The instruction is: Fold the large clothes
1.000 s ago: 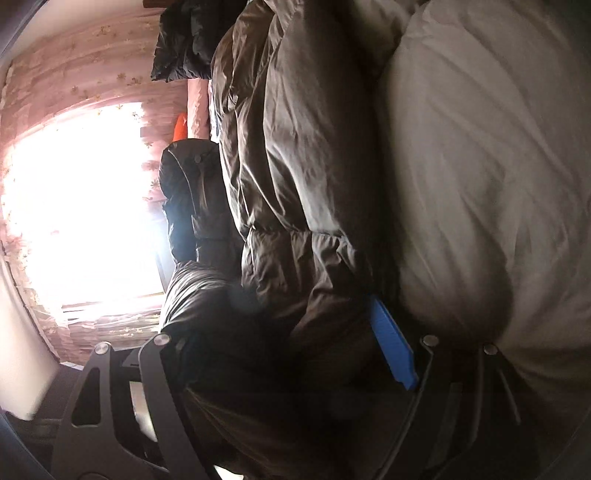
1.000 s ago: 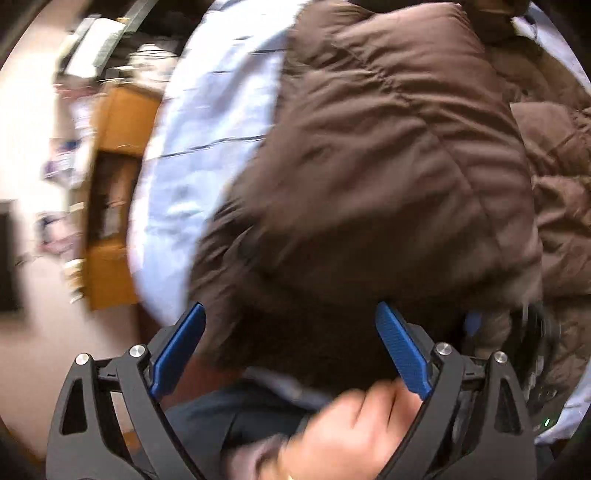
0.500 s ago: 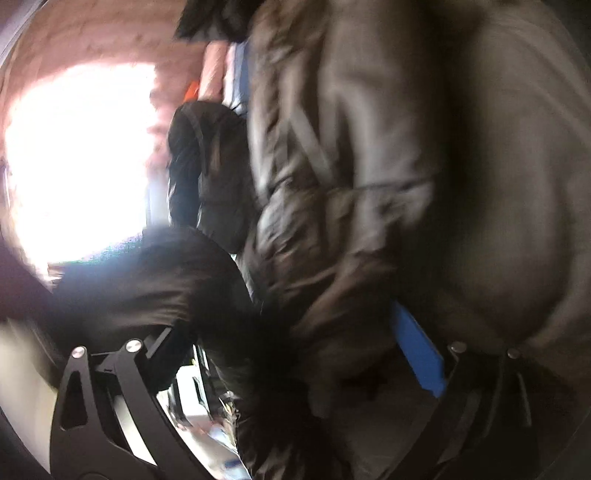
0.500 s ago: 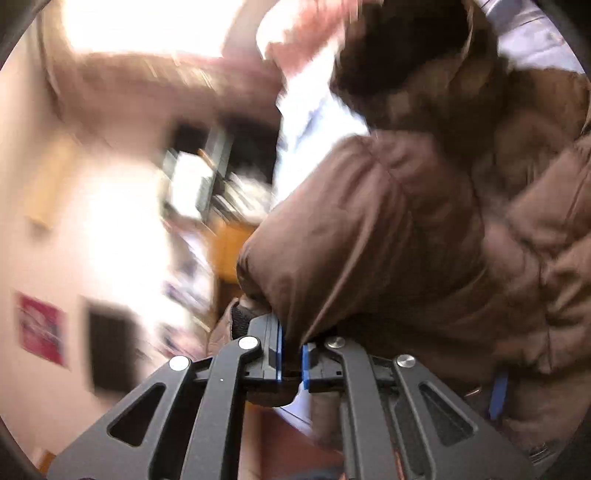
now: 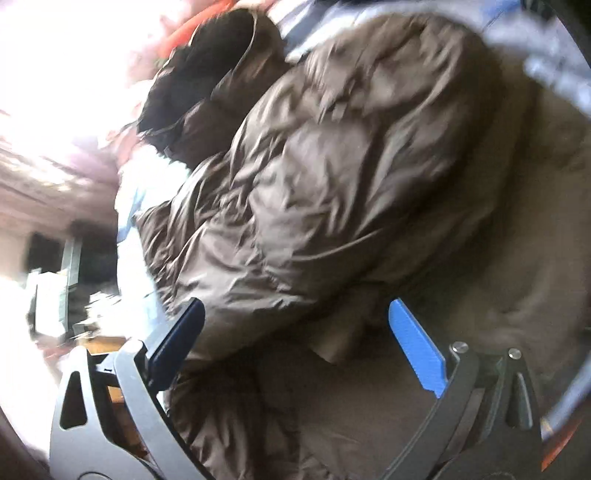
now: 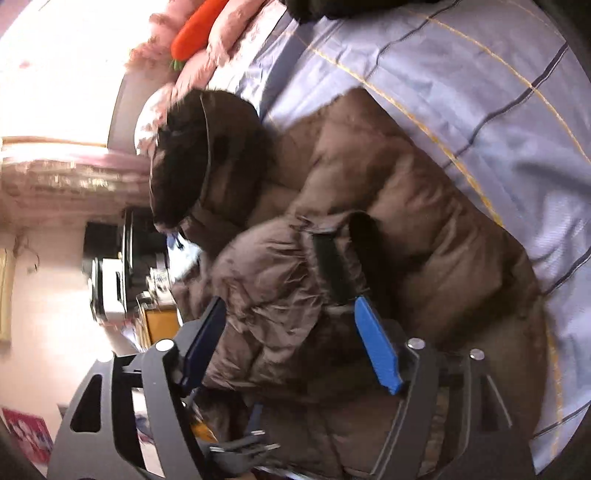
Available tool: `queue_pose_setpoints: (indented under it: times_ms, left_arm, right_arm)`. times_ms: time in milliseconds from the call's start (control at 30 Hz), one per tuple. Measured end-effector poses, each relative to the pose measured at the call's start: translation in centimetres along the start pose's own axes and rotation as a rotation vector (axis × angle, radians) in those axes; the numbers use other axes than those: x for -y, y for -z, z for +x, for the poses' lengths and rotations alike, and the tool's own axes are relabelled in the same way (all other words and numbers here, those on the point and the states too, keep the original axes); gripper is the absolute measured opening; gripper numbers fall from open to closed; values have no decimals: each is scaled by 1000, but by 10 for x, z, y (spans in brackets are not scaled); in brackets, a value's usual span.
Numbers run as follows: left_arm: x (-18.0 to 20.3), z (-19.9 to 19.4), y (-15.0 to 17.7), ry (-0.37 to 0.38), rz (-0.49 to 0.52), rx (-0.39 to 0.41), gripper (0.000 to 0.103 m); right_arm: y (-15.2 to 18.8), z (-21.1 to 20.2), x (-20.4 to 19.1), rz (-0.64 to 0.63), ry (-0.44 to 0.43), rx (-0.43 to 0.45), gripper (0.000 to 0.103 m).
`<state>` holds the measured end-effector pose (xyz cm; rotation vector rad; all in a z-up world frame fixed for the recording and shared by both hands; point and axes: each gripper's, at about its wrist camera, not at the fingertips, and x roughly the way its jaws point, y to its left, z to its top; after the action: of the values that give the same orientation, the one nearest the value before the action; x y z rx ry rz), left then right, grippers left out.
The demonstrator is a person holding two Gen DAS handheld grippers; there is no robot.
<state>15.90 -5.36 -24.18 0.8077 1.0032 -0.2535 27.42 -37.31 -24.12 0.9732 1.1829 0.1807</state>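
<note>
A big brown puffer jacket lies folded on the bed, its dark fur-trimmed hood toward the window. It fills the left wrist view too. My left gripper is open, its blue pads either side of a jacket fold, gripping nothing. My right gripper is open, its jaws apart around a puffy sleeve with a black cuff strap.
The jacket rests on a lilac striped bedsheet. Pink bedding and an orange carrot plush lie near the bright window. A wooden cabinet and cluttered shelves stand beside the bed.
My right gripper was shut on the jacket half a second ago and is now open. Both grippers swung round; the jacket now lies lower on the bed.
</note>
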Motion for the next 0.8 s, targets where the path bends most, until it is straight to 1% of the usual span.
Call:
queue_pose_setpoints:
  times_ms: [33, 100, 167, 200, 233, 267, 300, 333, 367, 400, 433, 467, 500, 533, 567, 600, 633, 667, 733, 800]
  left_arm:
    - [-14, -8, 2, 35, -54, 20, 101]
    - [-46, -13, 6, 124, -212, 26, 101]
    - [-85, -4, 12, 259, -433, 5, 101]
    - [-107, 10, 22, 352, -580, -24, 101]
    - [-116, 25, 32, 412, -688, -63, 100]
    - [-124, 41, 41, 430, -762, -110, 98]
    - [-128, 59, 50, 400, -807, -176, 89]
    - [-127, 75, 57, 338, -802, -243, 78]
    - [-123, 85, 61, 284, -782, -285, 77]
    - [-120, 97, 66, 205, -757, -336, 77]
    - [-117, 107, 72, 137, -737, -381, 77]
    - [-118, 115, 78, 96, -742, -417, 77]
    - [-121, 119, 84, 89, -769, -434, 77]
    - [-126, 123, 91, 105, -819, -447, 78]
    - [-133, 125, 101, 149, -896, -453, 78]
    - [-135, 126, 106, 175, -926, -453, 78]
    - [-134, 125, 106, 184, -926, -455, 78]
    - [-133, 123, 105, 178, -913, -454, 78]
    - [-135, 109, 99, 136, -889, -422, 79]
    - [-143, 86, 91, 77, -898, -356, 81]
  right_arm:
    - [3, 1, 3, -14, 25, 2, 82]
    - [-2, 5, 2, -38, 87, 9, 84]
    - [1, 7, -3, -107, 158, 11, 85]
    - [4, 11, -5, -141, 180, 13, 85]
    - [4, 18, -9, -163, 172, 16, 84]
    - [6, 25, -12, -177, 148, 17, 80]
    - [7, 31, -15, -194, 131, 20, 75]
    - [5, 31, -15, -211, 134, 23, 56]
    - [8, 37, -21, -253, 155, 18, 33]
    - [11, 42, -25, -279, 157, 8, 25]
    - [16, 47, -31, -312, 129, -15, 16]
    - [17, 47, -35, -331, 99, -25, 14]
    - [23, 48, -44, -362, 76, -22, 14]
    - [28, 48, -55, -413, 80, -8, 13]
    - [33, 47, -63, -456, 102, 7, 13]
    - [40, 47, -72, -510, 146, 32, 13]
    - [43, 48, -76, -542, 181, 50, 14]
    - [45, 48, -76, -559, 202, 60, 14]
    - [44, 48, -73, -557, 244, 73, 14]
    - [34, 42, -57, -471, 350, 110, 23]
